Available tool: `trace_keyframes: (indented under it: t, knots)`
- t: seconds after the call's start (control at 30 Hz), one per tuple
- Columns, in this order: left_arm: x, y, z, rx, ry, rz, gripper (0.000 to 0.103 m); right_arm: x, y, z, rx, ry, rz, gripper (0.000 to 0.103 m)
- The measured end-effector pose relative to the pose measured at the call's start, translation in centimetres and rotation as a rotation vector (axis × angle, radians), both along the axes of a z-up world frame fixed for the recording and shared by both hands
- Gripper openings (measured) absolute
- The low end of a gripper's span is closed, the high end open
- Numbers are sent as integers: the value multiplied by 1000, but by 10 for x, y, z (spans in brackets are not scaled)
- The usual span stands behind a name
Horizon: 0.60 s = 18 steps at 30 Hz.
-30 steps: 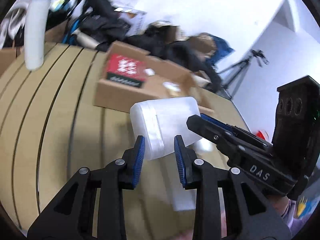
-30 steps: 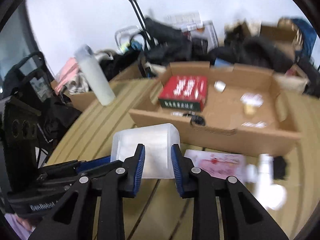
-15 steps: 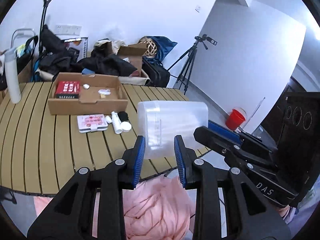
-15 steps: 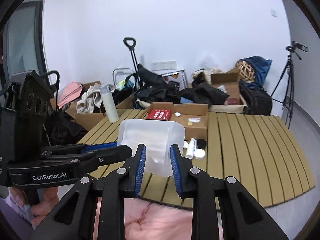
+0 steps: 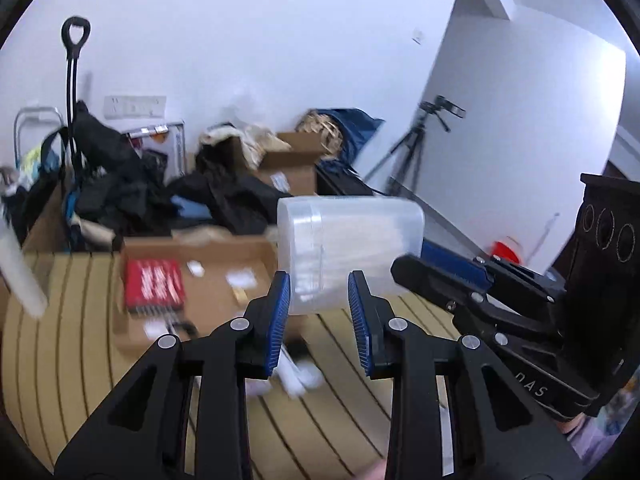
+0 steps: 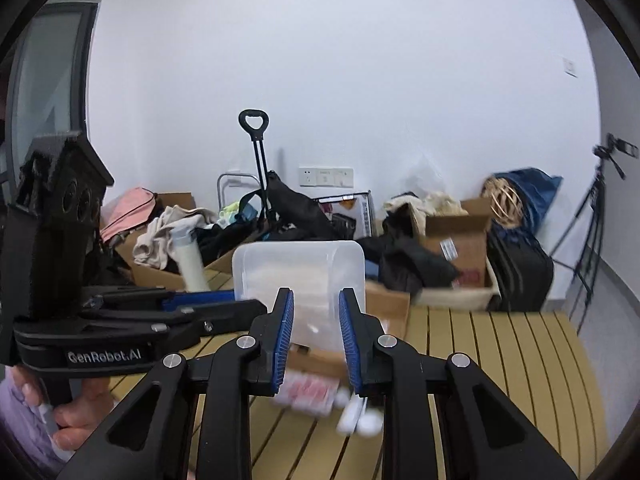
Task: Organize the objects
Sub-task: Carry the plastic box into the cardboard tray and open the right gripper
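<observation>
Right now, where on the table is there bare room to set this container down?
Bare slats right of the cardboard tray, toward the tripod side; also between the white bottle and the tray. Crowded: in front of the tray, where the pink packet and white tubes lie.

We see a frosted translucent white container ahead of our black left gripper with blue ribbed pads, tan table striped by dark slat gaps, brown cardboard box, red white-printed packet inside.

Motion-blurred small white items and pink packet on slatted table.
</observation>
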State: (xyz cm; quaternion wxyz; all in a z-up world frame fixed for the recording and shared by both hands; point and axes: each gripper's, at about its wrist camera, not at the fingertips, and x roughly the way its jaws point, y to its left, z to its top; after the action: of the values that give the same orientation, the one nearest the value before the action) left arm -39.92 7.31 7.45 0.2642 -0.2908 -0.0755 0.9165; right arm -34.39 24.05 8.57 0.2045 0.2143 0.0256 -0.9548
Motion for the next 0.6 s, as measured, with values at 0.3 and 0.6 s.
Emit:
trace_keyframes:
  t: [0.3, 0.6]
  knots:
    - [-131, 10, -124, -22, -282, 43, 24, -158, 15, -114, -113, -373, 14, 26]
    - [-166, 43, -224, -110, -477, -7, 23, -202, 23, -212, 49, -591, -101, 26]
